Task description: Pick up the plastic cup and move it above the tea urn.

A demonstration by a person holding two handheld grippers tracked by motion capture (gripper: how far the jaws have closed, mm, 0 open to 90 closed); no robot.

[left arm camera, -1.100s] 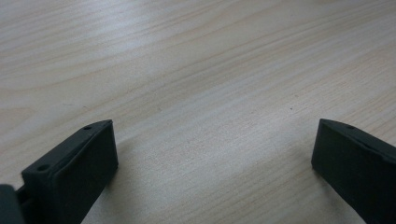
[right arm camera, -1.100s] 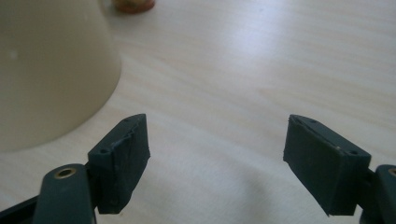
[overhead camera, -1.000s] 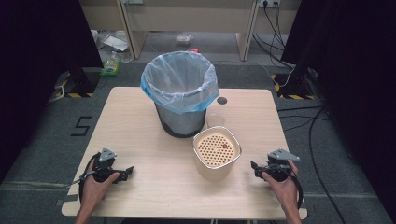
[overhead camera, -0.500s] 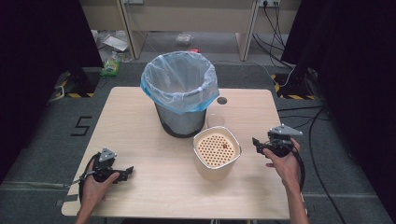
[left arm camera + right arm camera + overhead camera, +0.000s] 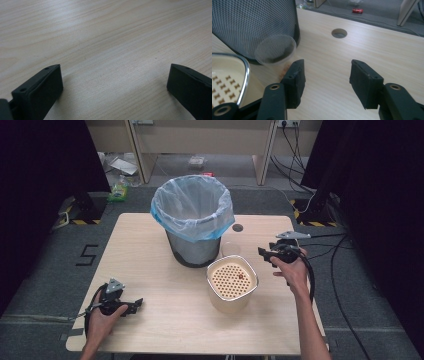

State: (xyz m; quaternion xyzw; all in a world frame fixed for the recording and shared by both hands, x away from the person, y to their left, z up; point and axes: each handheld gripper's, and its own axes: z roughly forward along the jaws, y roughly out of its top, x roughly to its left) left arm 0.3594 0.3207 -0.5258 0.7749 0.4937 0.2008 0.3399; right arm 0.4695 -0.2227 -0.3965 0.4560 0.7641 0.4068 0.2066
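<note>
- A small clear plastic cup [image 5: 275, 50] stands upright on the table [image 5: 150, 250], mouth upward, so its long axis runs vertical; it sits just beside the base of the bin and behind the cream container.
- In the high view the clear plastic cup [image 5: 230, 248] shows as a faint ring between the bin and the right gripper; I cannot tell whether anything lies inside it.
- The right gripper [image 5: 325, 75] is held above the table, pointing toward the cup. Its jaws have just been closing and now stand about half apart, with nothing between them but bare table; the cup lies ahead of the left-hand jaw, not touched.
- In the high view the right gripper [image 5: 264, 253] sits at the right side of the table, near the cup, carried by the person's right hand [image 5: 292, 270].
- The cream container [image 5: 232, 282], rounded-square with a perforated insert, stands in front of the cup; a small reddish bit [image 5: 240, 276] lies on the insert.
- The mesh bin [image 5: 192, 227], lined with a pale blue bag, stands upright at the table's middle; its inside looks pale, with no contents I can make out.
- A round hole [image 5: 237, 227] in the table lies just right of the bin.
- The left gripper [image 5: 136, 304] rests low at the near left corner, well apart from everything else; in the left gripper view its jaws [image 5: 113, 82] stand wide apart over bare wood, holding nothing.
</note>
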